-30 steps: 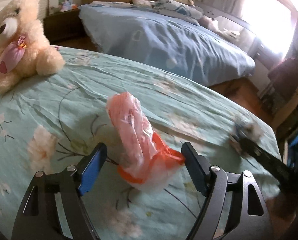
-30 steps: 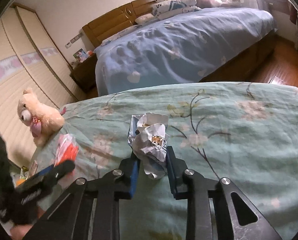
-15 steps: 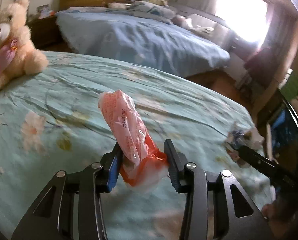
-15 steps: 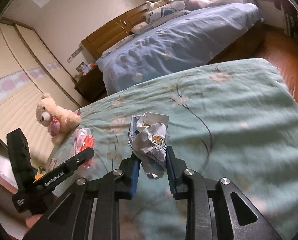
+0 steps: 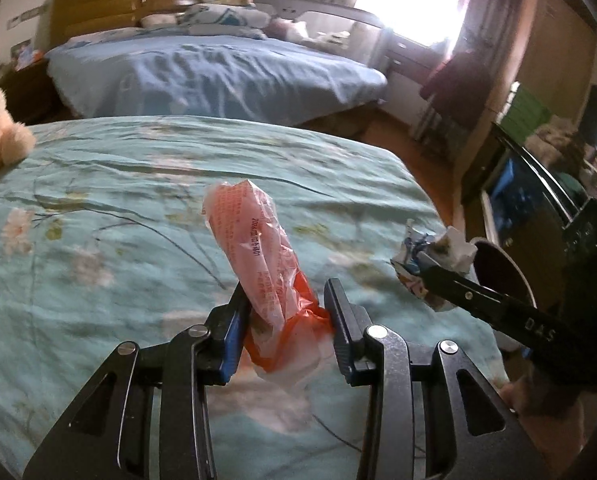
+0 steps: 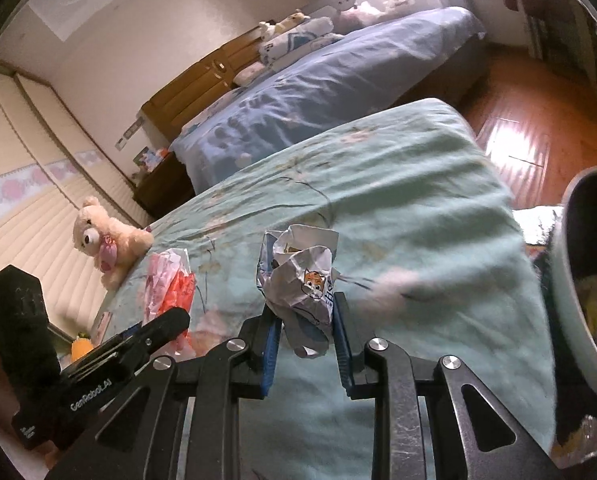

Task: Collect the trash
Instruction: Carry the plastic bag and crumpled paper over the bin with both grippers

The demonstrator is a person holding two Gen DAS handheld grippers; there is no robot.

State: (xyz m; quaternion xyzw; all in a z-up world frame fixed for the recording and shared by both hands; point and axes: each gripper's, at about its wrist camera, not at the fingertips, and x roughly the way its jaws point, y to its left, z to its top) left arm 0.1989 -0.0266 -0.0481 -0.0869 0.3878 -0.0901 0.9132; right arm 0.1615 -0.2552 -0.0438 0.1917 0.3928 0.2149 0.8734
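An orange and clear plastic bag (image 5: 250,232) stands up between the fingers of my left gripper (image 5: 286,292). Its jaws are still closing, and the pads press on the bag's lower part, lifted off the green floral bedspread (image 5: 98,184). My right gripper (image 6: 302,300) is shut on a crumpled white wrapper (image 6: 298,268) with a cartoon tiger print. Both are held over the bed's right part. From the left wrist view the wrapper (image 5: 450,246) shows at the right, in front of a dark bin (image 5: 502,268). The right wrist view has the bag (image 6: 170,280) at its left.
The bin's pale rim (image 6: 566,280) fills the right edge beside the bed, with something pale inside. A cream teddy bear (image 6: 102,236) sits at the bed's far left corner. A second bed with a blue cover (image 5: 218,76) lies beyond. A wooden floor (image 6: 538,128) runs between.
My left gripper closed on the orange bag and lifted it off the bedspread. Both grippers swung right with their loads, and the bin has come into view.
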